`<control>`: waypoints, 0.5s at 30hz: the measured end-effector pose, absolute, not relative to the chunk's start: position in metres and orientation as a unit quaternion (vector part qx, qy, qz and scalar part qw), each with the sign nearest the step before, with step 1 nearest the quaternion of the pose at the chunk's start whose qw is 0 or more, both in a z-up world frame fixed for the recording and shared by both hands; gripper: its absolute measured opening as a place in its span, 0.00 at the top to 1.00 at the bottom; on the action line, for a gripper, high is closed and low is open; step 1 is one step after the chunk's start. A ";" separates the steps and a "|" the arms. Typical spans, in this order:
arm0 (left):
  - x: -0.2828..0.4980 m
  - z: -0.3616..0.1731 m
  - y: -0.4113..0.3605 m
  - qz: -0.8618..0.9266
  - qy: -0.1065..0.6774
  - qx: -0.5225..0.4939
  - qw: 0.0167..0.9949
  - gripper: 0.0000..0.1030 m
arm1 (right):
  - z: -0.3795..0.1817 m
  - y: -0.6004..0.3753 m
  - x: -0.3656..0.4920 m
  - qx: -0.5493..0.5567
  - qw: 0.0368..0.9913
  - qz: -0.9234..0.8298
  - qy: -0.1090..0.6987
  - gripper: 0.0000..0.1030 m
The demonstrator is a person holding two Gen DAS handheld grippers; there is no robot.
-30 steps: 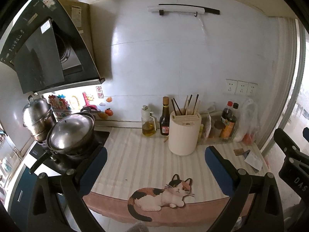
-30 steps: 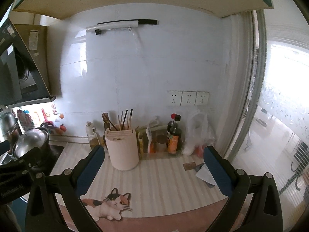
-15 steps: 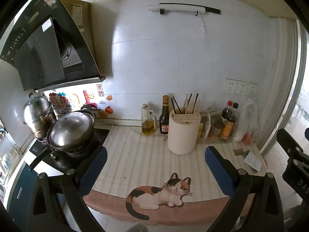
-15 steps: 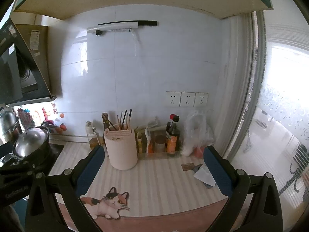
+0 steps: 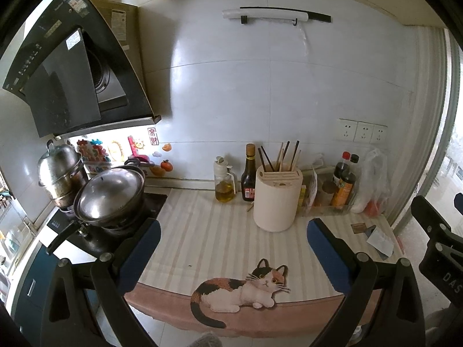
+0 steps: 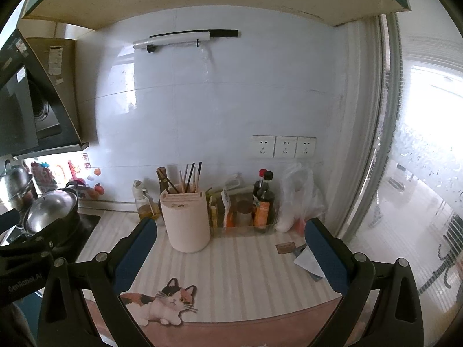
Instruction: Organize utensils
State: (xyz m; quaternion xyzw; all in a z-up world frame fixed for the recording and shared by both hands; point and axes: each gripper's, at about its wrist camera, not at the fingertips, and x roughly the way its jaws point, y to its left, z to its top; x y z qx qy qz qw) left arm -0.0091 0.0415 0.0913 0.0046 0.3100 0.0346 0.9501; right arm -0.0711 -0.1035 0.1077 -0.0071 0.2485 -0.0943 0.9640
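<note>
Standing released, two claws, left claw (image 5: 231,231) and right claw (image 6: 230,231), face one holder (image 5: 276,199).

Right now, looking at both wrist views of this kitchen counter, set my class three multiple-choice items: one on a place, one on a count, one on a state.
1. Where does the cream utensil holder stand?
A. on the striped counter mat, right of the dark sauce bottle
B. on the stove
C. inside the clear tray

2. How many wall sockets sit in the row above the bottles?
A. one
B. three
C. five

3. What state are the left tongs and the right tongs in?
A. both shut on chopsticks
B. one open, one shut
C. both open and holding nothing

Answers:
1 A: the holder rests on the striped counter mat beside the dark sauce bottle.
2 B: three white plates show side by side.
3 C: the blue pads stand wide apart in each view with only counter between them.
</note>
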 end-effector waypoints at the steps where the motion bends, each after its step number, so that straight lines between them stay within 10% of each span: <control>1: -0.009 0.091 0.042 0.034 0.310 0.005 0.950 0.00 | 0.108 -0.103 -0.071 -0.008 0.964 -0.093 0.249 0.00; 15: -0.011 0.094 0.039 0.036 0.306 0.002 0.951 0.00 | 0.109 -0.102 -0.072 -0.013 0.965 -0.087 0.247 0.00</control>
